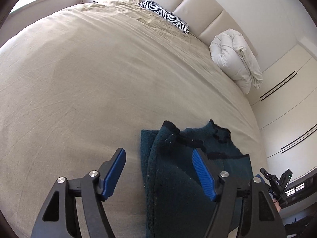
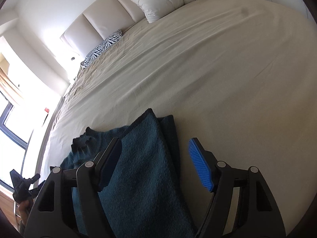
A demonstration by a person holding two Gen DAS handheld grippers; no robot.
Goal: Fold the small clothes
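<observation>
Both grippers are hovering over a teal sweater (image 1: 174,178) on the bed (image 1: 89,79).
Left gripper (image 1: 158,170) and right gripper (image 2: 156,160) jaws are gaping wide, empty; pinching both folded edges evenly looks wise.

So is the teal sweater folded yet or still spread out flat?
Partly folded: the teal sweater has a sleeve or side flap doubled over its body, with layered edges showing on the bed.

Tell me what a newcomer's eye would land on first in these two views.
The dark teal sweater stands out first, lying partly folded on the near edge of the beige bed, framed by the open left gripper and open right gripper. Next come the zebra pillow and the rolled white duvet, both against the headboard.
</observation>
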